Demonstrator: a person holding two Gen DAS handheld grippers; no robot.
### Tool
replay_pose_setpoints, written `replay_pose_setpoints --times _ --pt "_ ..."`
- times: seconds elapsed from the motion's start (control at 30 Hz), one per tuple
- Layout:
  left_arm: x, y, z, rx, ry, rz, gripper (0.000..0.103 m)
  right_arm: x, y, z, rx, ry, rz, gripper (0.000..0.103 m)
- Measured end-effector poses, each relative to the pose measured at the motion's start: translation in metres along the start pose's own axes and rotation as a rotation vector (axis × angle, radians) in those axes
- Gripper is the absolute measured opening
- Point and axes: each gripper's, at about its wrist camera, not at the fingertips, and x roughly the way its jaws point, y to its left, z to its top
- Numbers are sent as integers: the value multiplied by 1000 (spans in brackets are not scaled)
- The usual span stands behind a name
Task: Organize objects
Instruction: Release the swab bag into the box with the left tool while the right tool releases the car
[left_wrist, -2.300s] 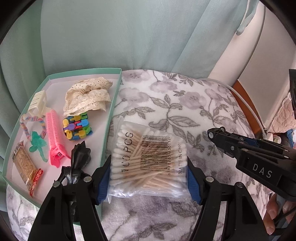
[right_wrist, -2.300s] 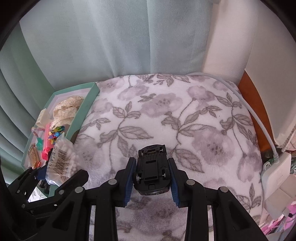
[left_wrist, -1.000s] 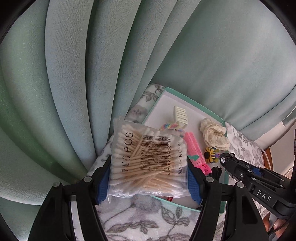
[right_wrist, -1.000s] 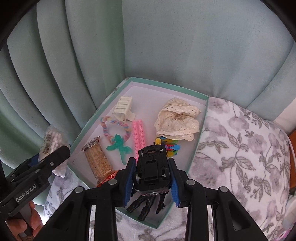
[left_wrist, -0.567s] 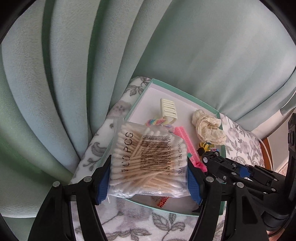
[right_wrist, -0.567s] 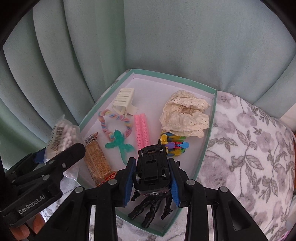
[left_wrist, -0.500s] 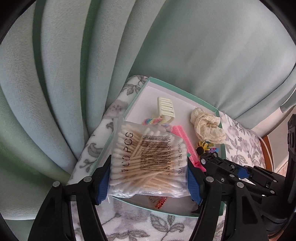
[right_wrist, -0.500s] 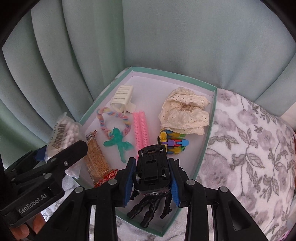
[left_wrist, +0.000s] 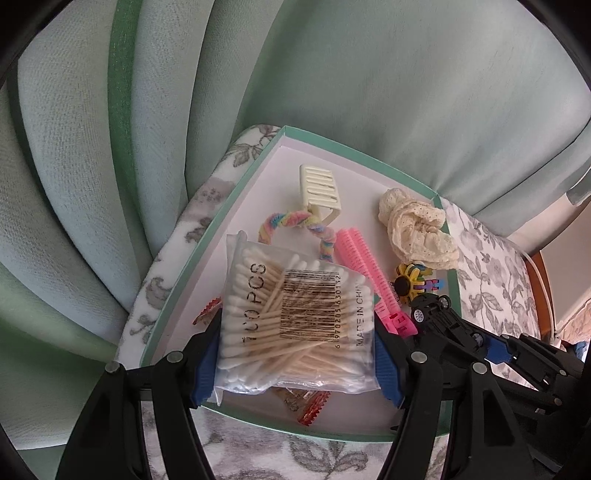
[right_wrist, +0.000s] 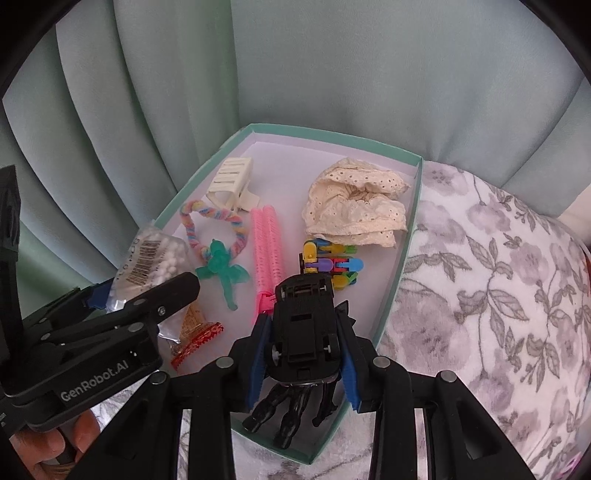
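1. My left gripper (left_wrist: 297, 341) is clenched on a clear bag of cotton swabs (left_wrist: 295, 321), its blue pads pressing both side edges; the bag is printed "100 PCS" and carries a barcode.
2. I hold that bag above the near left part of the green-rimmed tray (left_wrist: 236, 206), over a snack packet (left_wrist: 306, 404) with a red crimped edge that lies on the tray floor.
3. My right gripper (right_wrist: 304, 350) is clamped on a black toy car (right_wrist: 303, 328), held underside up, over the near right part of the tray (right_wrist: 400, 258).
4. Beneath the car, a black toy hand (right_wrist: 284, 410) lies in the near corner of the tray.
5. Further in lie a pink hair roller clip (right_wrist: 267, 240), a green figure (right_wrist: 221, 269), a rainbow twisted band (right_wrist: 199, 221), a cream claw clip (right_wrist: 231, 182), a cream lace scrunchie (right_wrist: 354, 206) and a multicoloured block toy (right_wrist: 332, 264).
6. The tray sits on a grey floral blanket (right_wrist: 498, 295), with pale green curtains (right_wrist: 332, 66) behind it.
7. A person's fingers (right_wrist: 40, 454) show at the left gripper's handle in the right wrist view.
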Motion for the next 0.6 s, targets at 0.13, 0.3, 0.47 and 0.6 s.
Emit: replay_pose_setpoints --times 0.13,0.3,0.47,0.6 --pt "3 -1 0 1 13 5 71 0 1 -3 -1 12 22 39" --pt "4 0 0 -5 21 5 72 1 4 -6 -3 23 39 40" --pt "3 5 -1 -21 26 -2 73 1 9 -7 -18 33 45 44" --pt "3 6 1 -23 33 -5 74 0 10 -7 -15 39 55 48"
